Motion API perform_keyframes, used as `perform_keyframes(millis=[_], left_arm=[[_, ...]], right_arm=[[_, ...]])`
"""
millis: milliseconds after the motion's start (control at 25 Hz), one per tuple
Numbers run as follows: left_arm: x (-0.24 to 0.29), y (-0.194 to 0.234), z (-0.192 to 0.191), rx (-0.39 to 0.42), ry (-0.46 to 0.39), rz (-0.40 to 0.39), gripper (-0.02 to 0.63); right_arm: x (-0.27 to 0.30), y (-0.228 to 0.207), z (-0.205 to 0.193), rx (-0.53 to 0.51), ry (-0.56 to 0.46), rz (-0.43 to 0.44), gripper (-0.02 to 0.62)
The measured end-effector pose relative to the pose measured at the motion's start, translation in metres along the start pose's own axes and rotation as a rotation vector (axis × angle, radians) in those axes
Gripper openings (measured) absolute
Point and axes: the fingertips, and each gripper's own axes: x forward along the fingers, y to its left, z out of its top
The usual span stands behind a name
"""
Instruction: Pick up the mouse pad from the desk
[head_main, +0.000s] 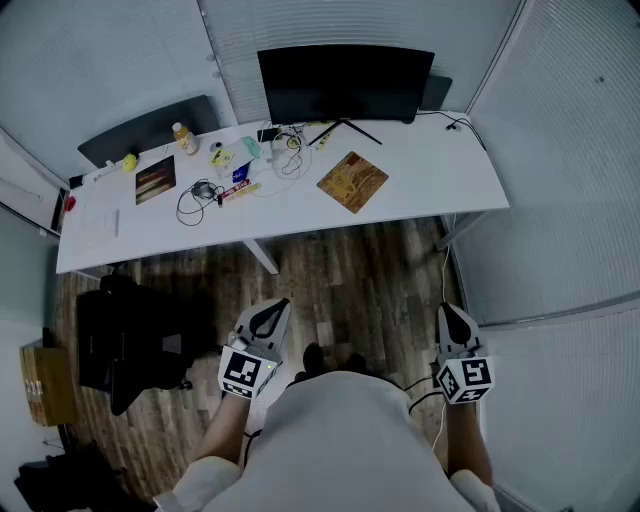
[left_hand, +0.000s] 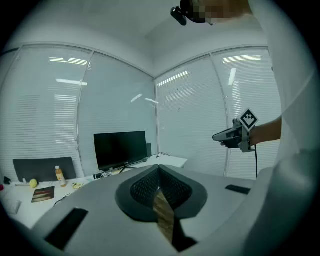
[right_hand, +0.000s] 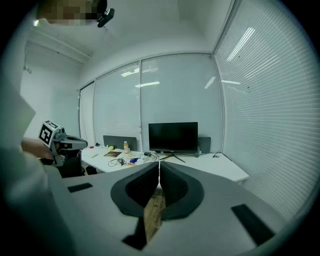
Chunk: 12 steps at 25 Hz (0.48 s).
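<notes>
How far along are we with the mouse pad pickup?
Nothing looks done: the mouse pad lies flat on the desk. In hand: nothing; the left gripper and right gripper are both shut and empty, over the floor short of the desk. Left: move in, open, grasp the pad, lift it.

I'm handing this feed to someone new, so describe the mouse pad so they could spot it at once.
Find the long white desk with the black monitor at its back edge. Just in front of the monitor lies the mouse pad: a flat brown-and-tan square turned like a diamond, alone right of the cable clutter.
</notes>
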Motion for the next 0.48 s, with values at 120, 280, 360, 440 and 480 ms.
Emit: perform_keyframes(millis=[120,280,360,440,480], left_arm=[[-0.001,0.004,-0.002,-0.011,0.015,0.006,0.017],[-0.001,0.007,-0.002,-0.012,-0.003,0.008,0.017],[-0.001,0.009,-0.003,-0.010,-0.003,0.006,0.017],[0.000,0.010,-0.004,-0.009,-0.002,0.004,0.017],[0.001,0.011,-0.005,-0.011,-0.001,0.004,0.017]], right_arm=[[0.003,0.000,0.000,-0.003,0.000,-0.002,0.031],[0.005,0.002,0.000,-0.004,0.000,-0.002,0.031],[0.006,0.003,0.000,-0.004,0.001,-0.003,0.031],[0.008,0.004,0.000,-0.006,0.002,-0.007,0.031],[0.008,0.004,0.000,-0.007,0.002,-0.009,0.031]])
